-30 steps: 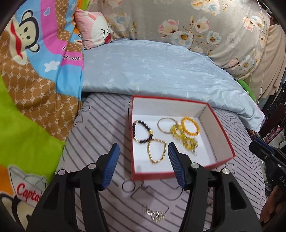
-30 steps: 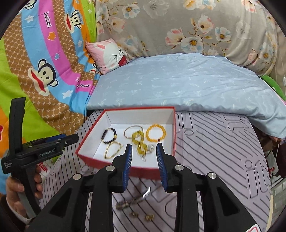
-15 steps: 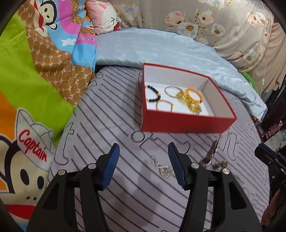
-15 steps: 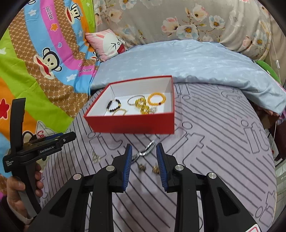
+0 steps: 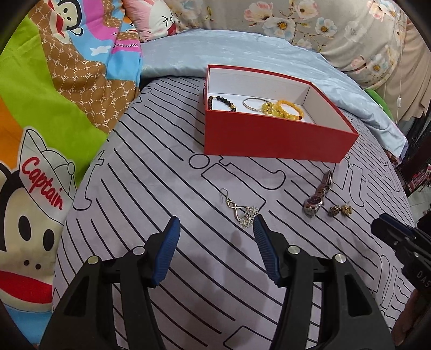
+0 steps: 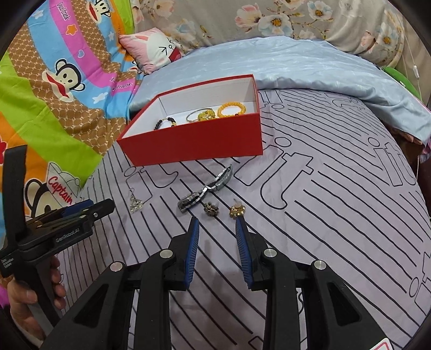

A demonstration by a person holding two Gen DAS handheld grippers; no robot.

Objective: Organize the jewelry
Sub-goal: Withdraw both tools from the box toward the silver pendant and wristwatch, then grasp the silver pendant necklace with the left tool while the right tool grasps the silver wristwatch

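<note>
A red box [image 5: 272, 138] [image 6: 196, 144] with a white inside sits on the striped grey sheet and holds a black bead bracelet [image 5: 222, 101], a silver bangle [image 5: 252, 103] and yellow bead bracelets [image 5: 289, 107]. On the sheet in front lie a silver flower earring [image 5: 242, 211] [image 6: 134, 203], a metal watch [image 5: 319, 192] [image 6: 207, 187] and two gold earrings [image 5: 340, 210] [image 6: 237, 211]. My left gripper [image 5: 214, 228] is open and empty, its right tip beside the silver earring. My right gripper [image 6: 216, 223] is open and empty, just short of the gold earrings.
A light blue quilt [image 5: 242, 53] lies behind the box. A cartoon monkey blanket [image 5: 54, 94] covers the left side. A pink pillow [image 6: 153, 48] and floral cushions [image 6: 269, 18] line the back. The bed edge drops off at the right.
Both grippers have pulled back from over the box and dropped low toward the sheet. The loose earrings and watch now lie just ahead of the tips. The right gripper has opened wider.
</note>
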